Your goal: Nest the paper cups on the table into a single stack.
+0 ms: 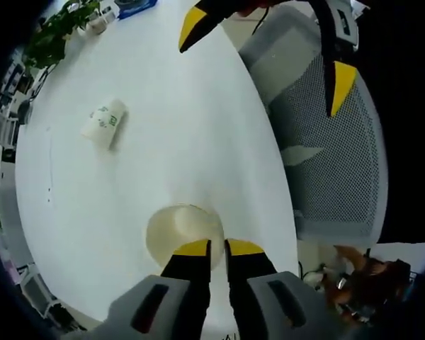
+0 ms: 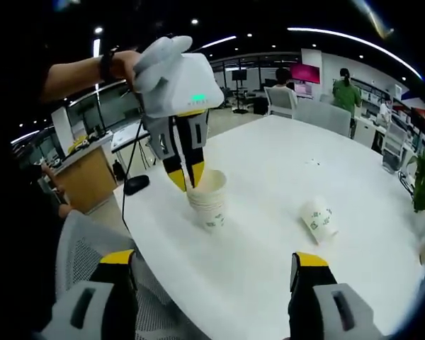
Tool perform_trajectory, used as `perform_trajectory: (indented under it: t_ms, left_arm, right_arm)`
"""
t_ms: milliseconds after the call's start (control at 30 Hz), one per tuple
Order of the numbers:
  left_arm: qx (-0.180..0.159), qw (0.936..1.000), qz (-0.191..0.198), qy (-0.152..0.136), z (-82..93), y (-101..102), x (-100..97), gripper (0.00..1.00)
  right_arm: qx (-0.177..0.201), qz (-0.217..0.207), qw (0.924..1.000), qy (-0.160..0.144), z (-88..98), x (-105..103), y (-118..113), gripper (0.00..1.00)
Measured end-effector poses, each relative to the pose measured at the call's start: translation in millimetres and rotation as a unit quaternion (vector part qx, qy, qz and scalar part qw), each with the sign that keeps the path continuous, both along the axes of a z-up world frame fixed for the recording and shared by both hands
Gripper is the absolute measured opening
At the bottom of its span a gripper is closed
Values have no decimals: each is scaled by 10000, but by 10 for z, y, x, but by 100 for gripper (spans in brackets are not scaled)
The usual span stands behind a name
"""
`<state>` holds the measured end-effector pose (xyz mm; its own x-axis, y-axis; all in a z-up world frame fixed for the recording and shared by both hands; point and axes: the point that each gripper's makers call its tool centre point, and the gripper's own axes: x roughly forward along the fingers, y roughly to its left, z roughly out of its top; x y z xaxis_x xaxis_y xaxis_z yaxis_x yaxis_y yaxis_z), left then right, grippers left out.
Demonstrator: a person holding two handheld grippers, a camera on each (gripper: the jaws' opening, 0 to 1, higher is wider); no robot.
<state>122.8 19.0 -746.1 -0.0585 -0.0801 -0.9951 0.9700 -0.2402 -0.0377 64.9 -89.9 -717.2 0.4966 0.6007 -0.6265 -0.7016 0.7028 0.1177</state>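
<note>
Two cup units are showing on the round white table [image 2: 269, 212]: an upright cup stack [image 2: 207, 200] near the table's edge on the office-chair side, and one loose cup [image 2: 319, 220] lying on its side further in, well apart from the stack. The stack is looking like at least two nested cups in the right gripper view, exact count hard to tell. The left gripper [image 2: 186, 176] is coming down on the stack's rim, jaws nearly together and pinching the rim wall; in the left gripper view the same gripper [image 1: 217, 247] is sitting at the rim of the stack [image 1: 183, 230], one tip seeming inside and one outside, so it is gripping the stack. The right gripper [image 2: 213, 263] is hovering off the table edge above the mesh chair [image 1: 326, 149], jaws spread wide and holding nothing; its yellow tips are also showing at the top of the left gripper view [image 1: 265, 60]. Step in hand, by my read: steadying or seating the stack, with the lying cup [image 1: 105, 122] not yet collected. Next move is likely calling for the free right gripper to be reaching across to the loose cup, taking it by the wall, turning it upright and dropping it into the stack.
</note>
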Motion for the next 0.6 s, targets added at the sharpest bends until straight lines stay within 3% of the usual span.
perform_trajectory:
  t_ms: [333,600]
  left_arm:
    - [-166,9998,123,27,125,13,22,12]
    - [-722,9967,377,61,337,-71,109,25]
  right_arm:
    - [10,29,10000,-36,4,26,36,91]
    - [15,48,10000,-68,28,20,48,91]
